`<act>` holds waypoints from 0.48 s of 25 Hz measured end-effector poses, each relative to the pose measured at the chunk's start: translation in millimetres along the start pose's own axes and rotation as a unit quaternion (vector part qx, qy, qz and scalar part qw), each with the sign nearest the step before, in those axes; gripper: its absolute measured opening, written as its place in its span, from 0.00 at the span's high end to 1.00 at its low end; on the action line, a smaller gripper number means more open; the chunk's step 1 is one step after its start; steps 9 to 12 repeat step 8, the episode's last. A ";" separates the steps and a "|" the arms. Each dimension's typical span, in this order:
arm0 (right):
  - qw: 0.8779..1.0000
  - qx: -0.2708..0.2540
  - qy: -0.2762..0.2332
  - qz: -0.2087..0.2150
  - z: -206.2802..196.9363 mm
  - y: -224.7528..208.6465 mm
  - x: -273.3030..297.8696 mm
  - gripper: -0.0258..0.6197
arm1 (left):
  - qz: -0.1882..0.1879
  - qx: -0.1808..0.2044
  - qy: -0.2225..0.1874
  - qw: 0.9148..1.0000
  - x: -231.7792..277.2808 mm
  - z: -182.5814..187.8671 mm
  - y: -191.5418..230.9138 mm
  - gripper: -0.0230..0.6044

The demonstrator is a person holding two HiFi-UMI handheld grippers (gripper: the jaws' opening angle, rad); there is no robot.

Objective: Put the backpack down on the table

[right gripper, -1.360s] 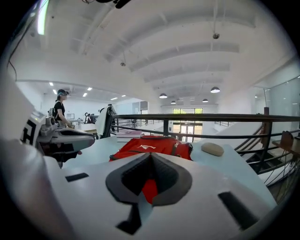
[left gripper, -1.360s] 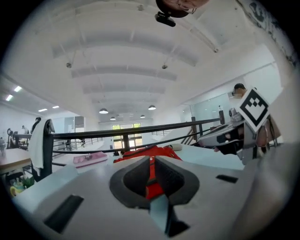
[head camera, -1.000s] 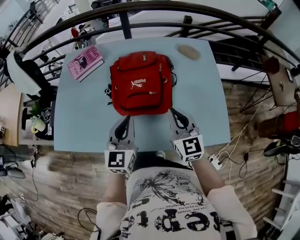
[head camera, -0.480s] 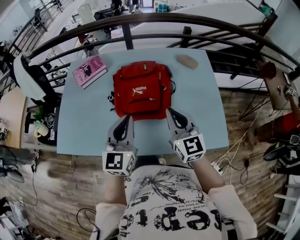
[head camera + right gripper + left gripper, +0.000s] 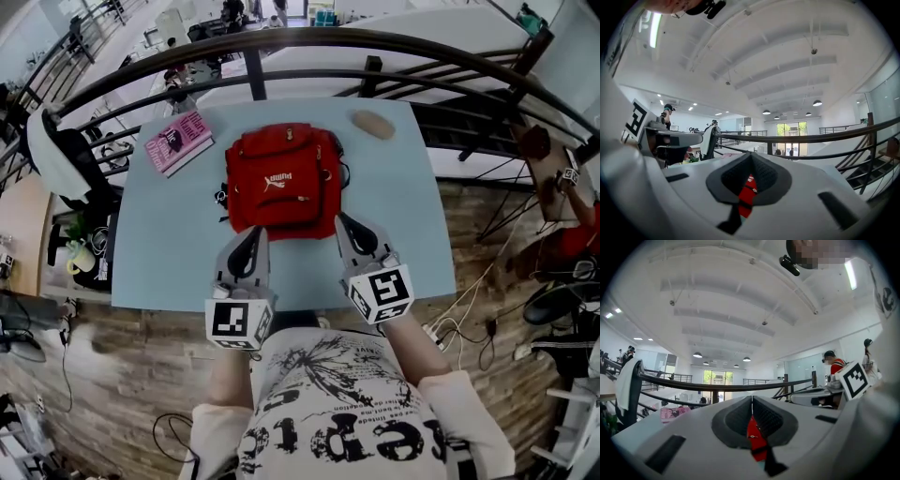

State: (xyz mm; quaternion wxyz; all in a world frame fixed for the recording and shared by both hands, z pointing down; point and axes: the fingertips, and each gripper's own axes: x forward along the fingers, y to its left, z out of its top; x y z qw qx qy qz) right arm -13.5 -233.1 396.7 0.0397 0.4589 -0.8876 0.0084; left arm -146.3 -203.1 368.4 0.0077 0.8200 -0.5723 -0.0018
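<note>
Starting from the tongs, the left gripper [image 5: 752,404] has its jaws closed together. A strip of the red fabric backpack [image 5: 754,433] shows in the gap between its dark pads. The right gripper [image 5: 751,161] looks the same, with its jaws pressed shut and red cloth between them. I judge therefore that each gripper pinches the near edge of the bag, one at each lower corner, and that neither is empty.

In the head view both tips touch this near edge, and the two grippers lie side by side, pointing away from the person. The bag lies flat in the middle of the pale blue rectangular table [image 5: 169,244], with its front pocket upward. A pink paperback book [image 5: 178,142] is near its far left corner, and a tan oval object [image 5: 373,123] is further away at the far right. A dark curved metal railing [image 5: 375,42] runs behind the table.

Compared with one second ago, the table and the bag sit slightly lower and smaller in the head view, so the head has shifted. The bag keeps its place between the book and the oval object, and the tips stay on the same edge. In the last half second almost nothing differs.

For the task this means, in my opinion, that the bag already rests on the table. What remains is to open both grippers and draw them back.
</note>
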 end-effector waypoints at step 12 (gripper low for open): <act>1.000 -0.015 -0.005 -0.002 11.6 -6.5 0.7 0.97 | -0.010 0.002 -0.003 1.000 9.2 -2.3 -4.6 0.94</act>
